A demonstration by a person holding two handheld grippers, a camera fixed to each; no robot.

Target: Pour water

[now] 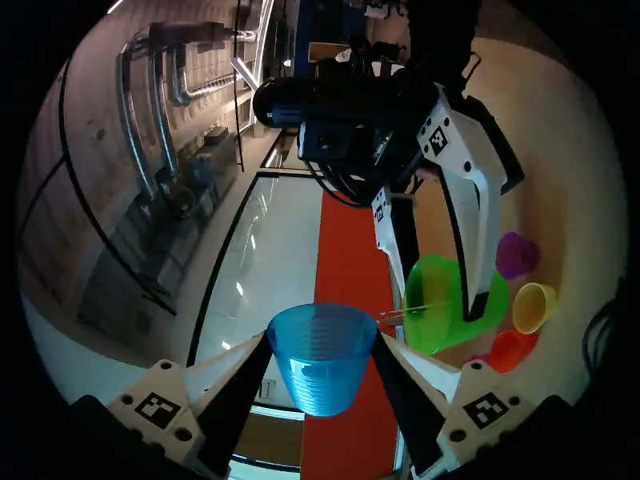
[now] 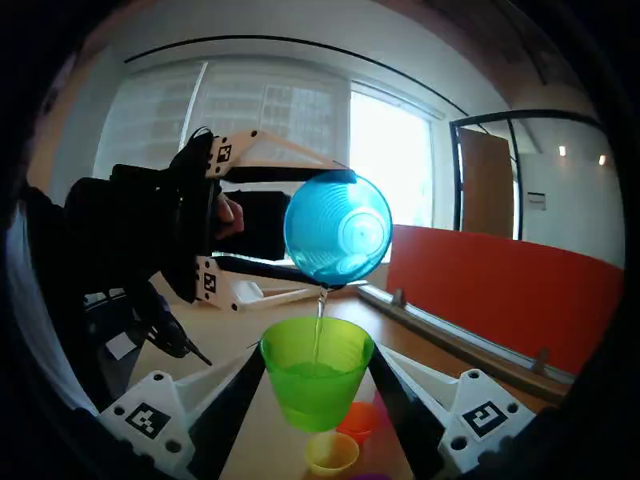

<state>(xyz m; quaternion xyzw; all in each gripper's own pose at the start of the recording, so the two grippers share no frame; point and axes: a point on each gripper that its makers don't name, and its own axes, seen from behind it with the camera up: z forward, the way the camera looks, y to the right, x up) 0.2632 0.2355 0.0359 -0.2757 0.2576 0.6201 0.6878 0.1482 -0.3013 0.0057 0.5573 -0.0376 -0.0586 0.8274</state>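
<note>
My left gripper (image 1: pixel 322 364) is shut on a clear blue cup (image 1: pixel 321 368), which is tipped over on its side. In the right gripper view that blue cup (image 2: pixel 338 229) hangs above a green cup (image 2: pixel 317 382), and a thin stream of water (image 2: pixel 319 324) falls from its rim into the green cup. My right gripper (image 2: pixel 317 376) is shut on the green cup, which holds some water. In the left gripper view the green cup (image 1: pixel 436 304) sits between the right gripper's white fingers (image 1: pixel 472 232), just right of the blue cup's rim.
An orange cup (image 2: pixel 359 418) and a yellow cup (image 2: pixel 331 452) stand on the wooden table (image 2: pixel 256 440) below the green cup. In the left gripper view a purple cup (image 1: pixel 516 254), a yellow cup (image 1: pixel 534 306) and an orange cup (image 1: pixel 510 350) lie beyond. A red partition (image 2: pixel 512 296) runs along the table's edge.
</note>
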